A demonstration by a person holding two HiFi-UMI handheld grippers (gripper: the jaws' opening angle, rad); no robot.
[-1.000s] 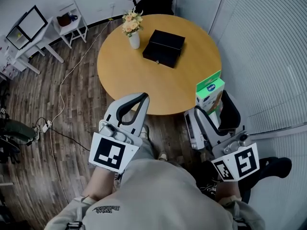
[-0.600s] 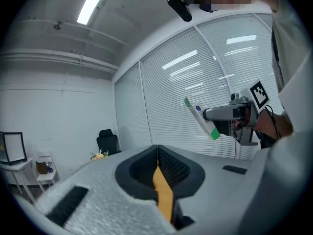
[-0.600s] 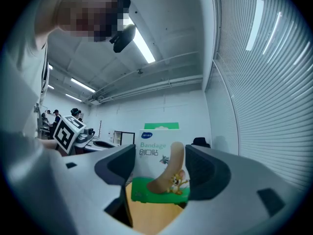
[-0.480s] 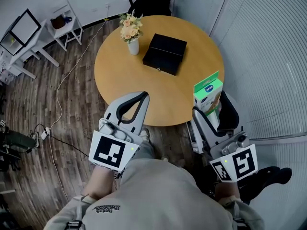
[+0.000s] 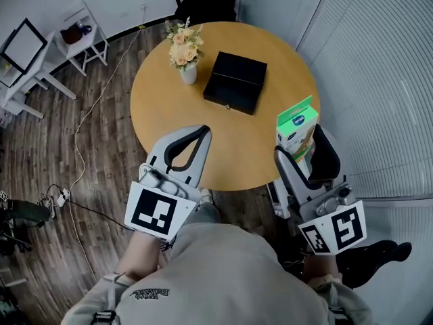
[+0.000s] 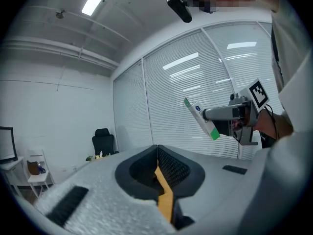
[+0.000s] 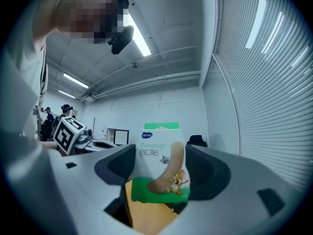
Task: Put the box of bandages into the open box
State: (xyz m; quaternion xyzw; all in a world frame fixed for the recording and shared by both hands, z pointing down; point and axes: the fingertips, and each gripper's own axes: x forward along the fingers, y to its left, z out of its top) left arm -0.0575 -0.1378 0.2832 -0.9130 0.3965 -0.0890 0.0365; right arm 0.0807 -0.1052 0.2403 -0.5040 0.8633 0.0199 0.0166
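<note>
Office room, round wooden surface point(image 5: 169, 107). Vase of flowers point(image 5: 184, 53) near black box point(image 5: 235, 82) at far side.

Right gripper point(image 5: 301, 156): fingers point(image 7: 208, 173) pinching box of bandages point(image 5: 296, 126) low down. It stands upright in air over near-right rim, well apart from black box.

Left gripper point(image 5: 186, 147): fingers pressed together, nothing between.

Risks:
- Low pinch could let tall box of bandages tip or slip.
- Black box lid looks down from above, so drop may land on top.

Look: white and green, cartoon mouse, thin card, likely light.

storage box point(image 5: 235, 82) on table point(image 5: 166, 117), vase point(image 5: 189, 74) left of it, bandage box point(image 5: 296, 128) by right edge
</note>
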